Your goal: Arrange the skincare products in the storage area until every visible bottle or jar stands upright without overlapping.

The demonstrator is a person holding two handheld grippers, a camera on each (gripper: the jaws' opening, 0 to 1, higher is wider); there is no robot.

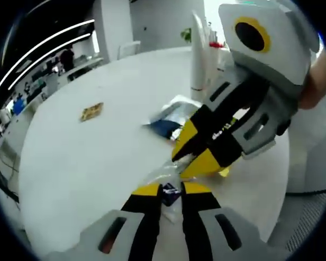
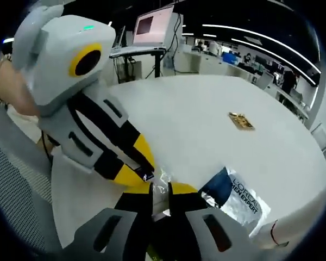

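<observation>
white table (image 1: 87,163), small gold packet (image 1: 92,111), monitor (image 2: 154,26)

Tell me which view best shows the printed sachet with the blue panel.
The right gripper view: the sachet lies flat on the white table with its blue panel and lettering facing the camera. In the left gripper view the same sachet is farther off, partly hidden behind the right gripper, print unreadable.

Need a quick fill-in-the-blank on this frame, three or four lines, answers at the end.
1. The clear crinkly plastic wrapper is pinched between the two ____.
2. The printed brand on the blue-and-clear plastic packet reads ____ MEN EXPERT.
3. The small flat golden-brown item lies on the round ____ table.
4. The tall slim white tube stands ____ on the table.

Missing words: grippers; L'OREAL; white; upright
</observation>
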